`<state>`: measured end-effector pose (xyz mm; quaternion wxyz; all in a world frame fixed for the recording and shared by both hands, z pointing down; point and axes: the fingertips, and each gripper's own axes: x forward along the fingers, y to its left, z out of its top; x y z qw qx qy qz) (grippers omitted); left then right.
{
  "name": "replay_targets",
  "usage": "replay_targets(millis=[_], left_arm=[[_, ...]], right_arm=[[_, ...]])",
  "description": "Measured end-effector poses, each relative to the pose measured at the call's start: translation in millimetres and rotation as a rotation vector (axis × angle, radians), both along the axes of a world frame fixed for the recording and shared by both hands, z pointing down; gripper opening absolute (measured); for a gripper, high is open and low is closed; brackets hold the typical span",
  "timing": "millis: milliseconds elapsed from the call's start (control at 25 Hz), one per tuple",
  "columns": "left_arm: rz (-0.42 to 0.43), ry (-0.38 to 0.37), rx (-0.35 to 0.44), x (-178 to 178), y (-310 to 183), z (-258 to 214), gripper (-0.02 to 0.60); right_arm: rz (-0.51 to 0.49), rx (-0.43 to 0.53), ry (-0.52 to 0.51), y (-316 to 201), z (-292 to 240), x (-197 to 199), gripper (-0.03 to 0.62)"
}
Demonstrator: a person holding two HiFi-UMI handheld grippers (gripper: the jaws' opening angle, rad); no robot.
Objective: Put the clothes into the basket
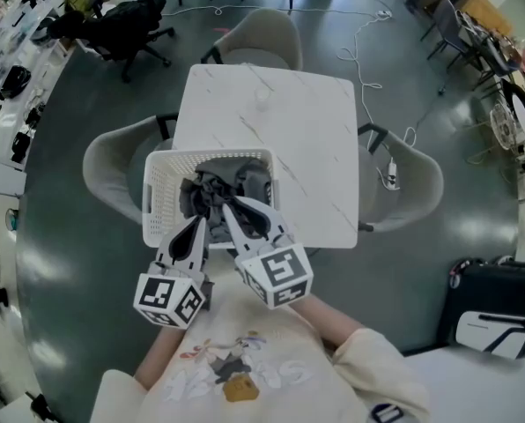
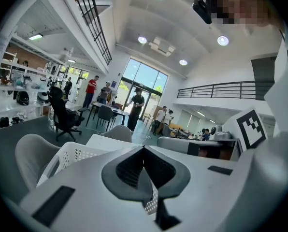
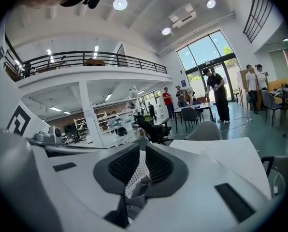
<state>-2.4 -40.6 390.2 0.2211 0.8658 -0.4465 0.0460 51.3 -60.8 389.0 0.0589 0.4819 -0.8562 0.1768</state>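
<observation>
A white perforated basket point(image 1: 157, 192) stands on the near left part of the white marble-look table point(image 1: 306, 130). Crumpled grey clothes point(image 1: 245, 183) lie inside it. My left gripper point(image 1: 195, 223) hangs over the basket's near edge, shut, with nothing between its jaws point(image 2: 144, 148); the basket point(image 2: 69, 154) shows to its left. My right gripper point(image 1: 228, 204) reaches further in, its tip down at the clothes, jaws shut point(image 3: 143, 140). Grey cloth point(image 3: 140, 194) and basket mesh point(image 3: 136, 173) show through the gap beneath those jaws.
Three pale grey armchairs point(image 1: 113, 170) point(image 1: 262, 33) point(image 1: 412, 183) ring the table. A white cable point(image 1: 368, 33) trails over the dark floor. A black office chair point(image 1: 126, 20) stands far left and a black case point(image 1: 496, 311) near right. People stand in the distance point(image 2: 136, 105).
</observation>
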Motion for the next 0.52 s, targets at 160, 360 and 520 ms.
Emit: replay_targets(millis=[160,360,520], left_arm=[[0.005,-0.008,0.012,3.3,-1.8,-0.5,0.01],[0.005,0.0,0.004,6.4,-1.8,3.3,0.009],[0.011,-0.004,0.003,10.0,-2.1,4.8,0.009]], right_arm=[[0.0,0.013,0.002,-1.8,-2.1,2.4,0.044],[-0.004,0.013,0.004,-0.7,2.3,5.6,0.044],[-0.012,0.001,0.005,-0.2,6.8,8.8,0.044]])
